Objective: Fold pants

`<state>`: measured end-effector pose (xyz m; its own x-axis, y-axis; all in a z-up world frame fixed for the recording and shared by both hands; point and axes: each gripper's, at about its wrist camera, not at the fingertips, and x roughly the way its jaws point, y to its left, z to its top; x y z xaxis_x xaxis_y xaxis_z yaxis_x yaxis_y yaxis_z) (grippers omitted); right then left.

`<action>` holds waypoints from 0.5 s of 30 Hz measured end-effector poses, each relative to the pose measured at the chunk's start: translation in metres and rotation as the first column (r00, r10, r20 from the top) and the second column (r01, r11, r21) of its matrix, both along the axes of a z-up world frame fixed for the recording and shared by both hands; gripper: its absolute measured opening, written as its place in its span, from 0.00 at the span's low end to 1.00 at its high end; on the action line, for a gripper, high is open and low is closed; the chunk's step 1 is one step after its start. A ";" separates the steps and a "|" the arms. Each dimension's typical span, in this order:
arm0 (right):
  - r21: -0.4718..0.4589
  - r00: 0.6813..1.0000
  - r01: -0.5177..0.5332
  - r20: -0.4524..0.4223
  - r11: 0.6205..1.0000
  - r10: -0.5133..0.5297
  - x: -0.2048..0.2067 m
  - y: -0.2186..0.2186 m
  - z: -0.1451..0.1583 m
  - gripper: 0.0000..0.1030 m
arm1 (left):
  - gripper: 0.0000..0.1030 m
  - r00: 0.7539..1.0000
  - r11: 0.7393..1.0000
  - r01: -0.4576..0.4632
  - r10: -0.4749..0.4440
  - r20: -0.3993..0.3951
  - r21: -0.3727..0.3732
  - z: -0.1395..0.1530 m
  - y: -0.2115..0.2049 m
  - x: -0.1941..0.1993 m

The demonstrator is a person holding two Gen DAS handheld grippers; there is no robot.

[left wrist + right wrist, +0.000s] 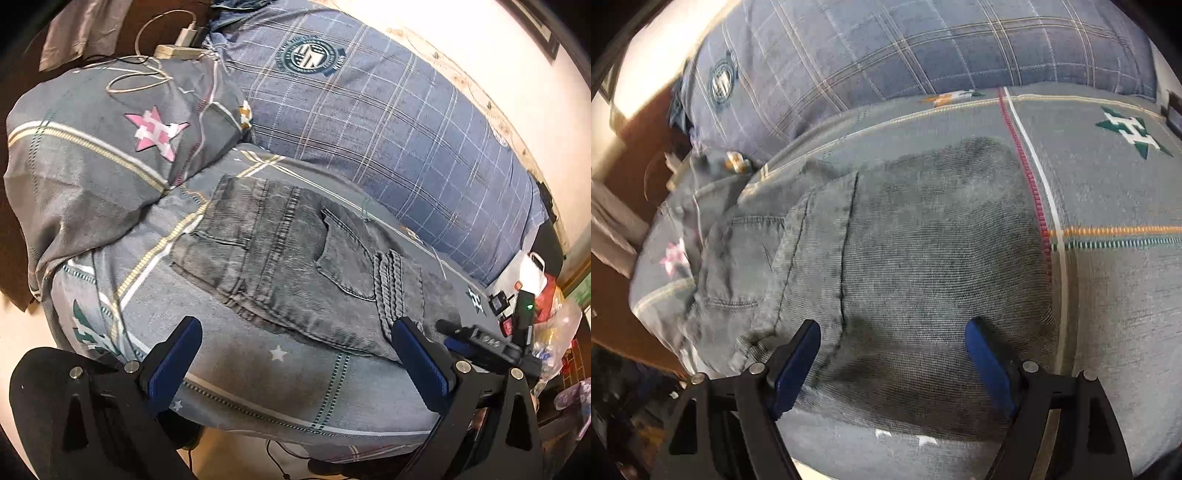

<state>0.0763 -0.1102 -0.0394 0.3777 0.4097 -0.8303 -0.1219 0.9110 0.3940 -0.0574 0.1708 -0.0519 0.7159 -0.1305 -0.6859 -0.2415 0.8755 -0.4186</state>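
Where the bed point(258, 398) drops away, folded pants point(295, 258) near its edge, both grippers' fingers point(798, 354) spread, empty.

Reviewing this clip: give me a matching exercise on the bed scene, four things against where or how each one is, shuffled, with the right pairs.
Things:
1. grey jeans
2. blue plaid quilt
3. white charger cable
4. left gripper

States or places:
A. bunched along the wall side of the bed
B. open, holding nothing
C. folded, lying flat on the grey bedsheet
D. looped on the pillow with the pink star

Pairs: 1-C, 2-A, 3-D, 4-B
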 end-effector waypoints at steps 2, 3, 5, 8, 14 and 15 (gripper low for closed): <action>0.002 1.000 0.001 0.013 1.000 -0.001 -0.002 0.001 0.014 0.81 | 1.00 1.000 0.999 -0.027 0.027 -0.001 -0.025 -0.004 0.010 -0.002; 0.011 0.999 0.002 0.041 1.000 -0.003 -0.004 0.002 0.024 0.81 | 1.00 0.999 0.998 -0.039 0.038 -0.008 -0.042 -0.007 0.014 -0.001; 0.012 0.997 -0.019 0.076 1.000 0.018 -0.006 0.009 0.035 0.81 | 1.00 0.999 0.997 -0.042 0.041 -0.013 -0.061 -0.011 0.019 0.000; 0.016 0.997 -0.032 0.067 0.999 0.031 -0.001 0.021 0.034 0.81 | 1.00 0.998 0.995 -0.059 0.058 -0.019 -0.078 -0.015 0.026 0.000; 0.040 0.996 -0.085 0.039 0.996 0.084 -0.001 0.047 0.025 0.81 | 1.00 0.997 0.991 -0.077 0.073 -0.037 -0.112 -0.024 0.035 0.005; 0.038 0.994 -0.102 0.043 0.994 0.100 -0.001 0.052 0.024 0.81 | 1.00 0.997 0.990 -0.076 0.071 -0.042 -0.122 -0.026 0.036 0.007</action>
<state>0.0754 -0.0580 -0.0150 0.3663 0.4803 -0.7970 -0.2290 0.8767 0.4231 -0.0503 0.2067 -0.0778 0.7006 -0.1635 -0.6946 -0.3211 0.7971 -0.5115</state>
